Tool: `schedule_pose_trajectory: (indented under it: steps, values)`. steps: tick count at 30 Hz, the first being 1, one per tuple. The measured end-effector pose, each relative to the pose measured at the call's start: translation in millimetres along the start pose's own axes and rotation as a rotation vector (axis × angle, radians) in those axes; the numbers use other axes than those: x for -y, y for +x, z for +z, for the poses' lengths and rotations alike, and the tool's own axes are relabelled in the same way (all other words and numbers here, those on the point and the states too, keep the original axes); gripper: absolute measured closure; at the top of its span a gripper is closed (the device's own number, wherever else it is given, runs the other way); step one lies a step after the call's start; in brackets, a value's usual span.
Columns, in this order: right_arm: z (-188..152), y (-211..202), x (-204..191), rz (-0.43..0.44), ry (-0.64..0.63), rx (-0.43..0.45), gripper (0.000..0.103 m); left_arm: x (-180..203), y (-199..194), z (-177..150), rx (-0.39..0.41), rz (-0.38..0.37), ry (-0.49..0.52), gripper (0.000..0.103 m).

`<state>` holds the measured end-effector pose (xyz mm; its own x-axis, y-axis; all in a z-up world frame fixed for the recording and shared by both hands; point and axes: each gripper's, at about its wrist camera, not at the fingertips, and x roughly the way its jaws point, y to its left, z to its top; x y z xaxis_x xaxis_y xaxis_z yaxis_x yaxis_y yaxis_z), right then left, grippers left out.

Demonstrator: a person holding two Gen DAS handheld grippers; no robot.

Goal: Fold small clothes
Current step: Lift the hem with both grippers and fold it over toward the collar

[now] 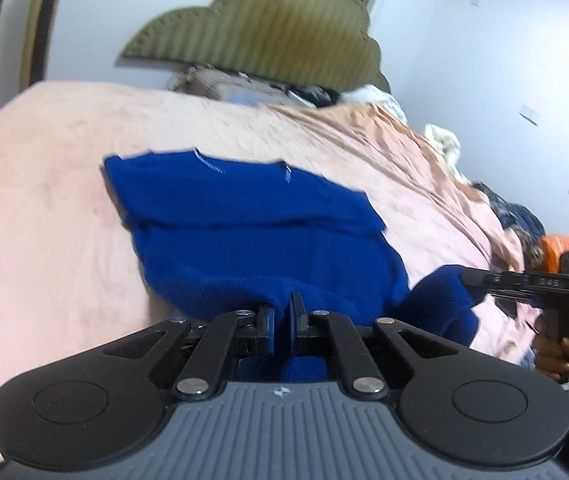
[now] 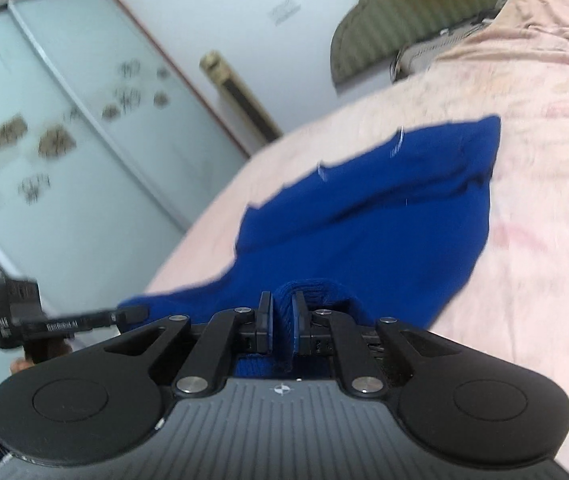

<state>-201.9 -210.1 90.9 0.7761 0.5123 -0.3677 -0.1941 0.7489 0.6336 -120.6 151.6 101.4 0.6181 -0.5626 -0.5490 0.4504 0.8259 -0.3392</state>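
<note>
Blue knit garment (image 1: 252,236) lies on the pink bed (image 1: 44,208) — we grip its near edge, left gripper (image 1: 282,320) and right gripper (image 2: 282,318) both clamped; the fold looks only partway done.

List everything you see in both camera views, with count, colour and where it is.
Knit garment: one, blue, on the bed, near edge held by both tools.
Bed cover: one, pink, under the garment.
Headboard: one, olive, at the far end of the bed.
Wardrobe doors: frosted, patterned, beside the bed.
Clutter: dark and orange, at the bed's right edge.
Left tool: black, shut on the garment.
Right tool: black, shut on the garment.
</note>
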Motion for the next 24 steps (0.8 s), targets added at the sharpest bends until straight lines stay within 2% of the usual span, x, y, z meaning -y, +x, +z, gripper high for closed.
schedule_pose_trajectory:
  steps: [5, 13, 24]
  values:
    - [24.5, 7.2, 7.5, -0.041, 0.011, 0.079, 0.091, 1.4, 14.3, 17.1, 0.043, 0.034, 0.001, 0.096]
    - [50.4, 21.0, 4.0, -0.142, -0.033, 0.139, 0.091, 6.8, 44.0, 58.7, 0.087, 0.045, -0.007, 0.096]
    - [88.1, 25.9, 14.8, -0.179, 0.007, 0.228, 0.091, -7.0, 48.2, 104.2, 0.124, 0.027, -0.070, 0.096]
